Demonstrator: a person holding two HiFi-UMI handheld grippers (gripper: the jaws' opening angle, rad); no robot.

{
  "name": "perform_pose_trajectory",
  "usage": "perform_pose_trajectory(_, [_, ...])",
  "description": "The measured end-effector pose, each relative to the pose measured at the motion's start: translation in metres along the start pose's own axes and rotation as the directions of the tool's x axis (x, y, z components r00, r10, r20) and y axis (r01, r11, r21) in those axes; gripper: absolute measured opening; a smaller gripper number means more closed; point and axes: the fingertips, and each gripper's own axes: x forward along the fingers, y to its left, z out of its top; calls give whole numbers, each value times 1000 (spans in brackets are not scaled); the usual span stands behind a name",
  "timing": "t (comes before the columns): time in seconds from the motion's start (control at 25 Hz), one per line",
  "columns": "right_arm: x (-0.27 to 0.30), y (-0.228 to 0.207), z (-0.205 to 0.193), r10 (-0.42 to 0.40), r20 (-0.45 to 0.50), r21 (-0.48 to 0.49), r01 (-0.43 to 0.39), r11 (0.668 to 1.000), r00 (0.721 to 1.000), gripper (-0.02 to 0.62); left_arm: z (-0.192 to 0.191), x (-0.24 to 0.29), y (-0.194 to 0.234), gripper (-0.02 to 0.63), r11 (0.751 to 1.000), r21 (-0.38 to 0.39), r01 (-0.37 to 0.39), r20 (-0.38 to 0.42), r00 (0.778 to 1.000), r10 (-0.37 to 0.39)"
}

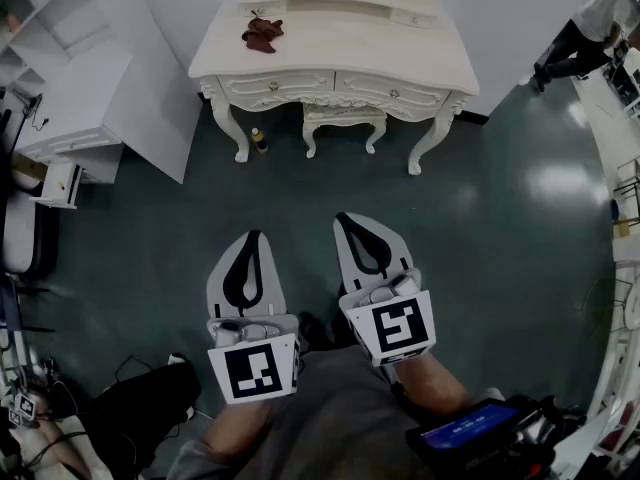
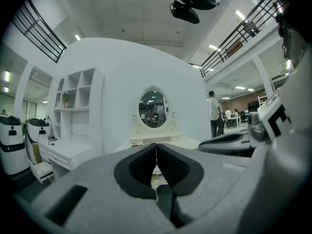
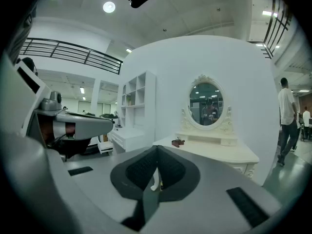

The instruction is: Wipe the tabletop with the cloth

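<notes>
Dressing table (image 1: 340, 53) is standing well apart from both grippers; wiping is not yet starting. Left gripper (image 1: 254, 238) and right gripper (image 1: 346, 220) are hovering over the floor, jaws pressed together, carrying nothing. Cloth (image 1: 262, 34) is lying crumpled on the tabletop's left rear, untouched. Gripper views are showing the oval mirror (image 3: 206, 104), which the head view is cropping out; only the head view is showing a small bottle (image 1: 259, 140) under the table.

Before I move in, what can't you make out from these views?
Cloth: head view, too small to show its folds.
Tabletop: too far off to show any dirt.
Mirror: cut off by the head view's top edge.
Bottle: head view, label too small.
</notes>
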Motion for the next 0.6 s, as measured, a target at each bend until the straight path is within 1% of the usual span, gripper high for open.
perform_pose_trajectory(0.2, [11, -19, -1, 5, -3, 6, -5, 1000, 1000, 12, 2, 21, -6, 15, 1000, 6, 2, -4, 1000, -2])
perform_pose_trajectory(0.32, [16, -40, -4, -5, 6, 18, 5, 1000, 1000, 12, -1, 40, -17, 15, 1000, 26, 5, -22, 1000, -5])
perform_pose_trajectory(0.44, [23, -63, 4, -14, 24, 50, 12, 999, 1000, 14, 8, 59, -26, 15, 999, 31, 10, -32, 999, -9])
perform_pose_trajectory(0.6, [31, -98, 7, -25, 23, 58, 24, 998, 999, 15, 20, 89, -41, 15, 999, 45, 8, -10, 1000, -8])
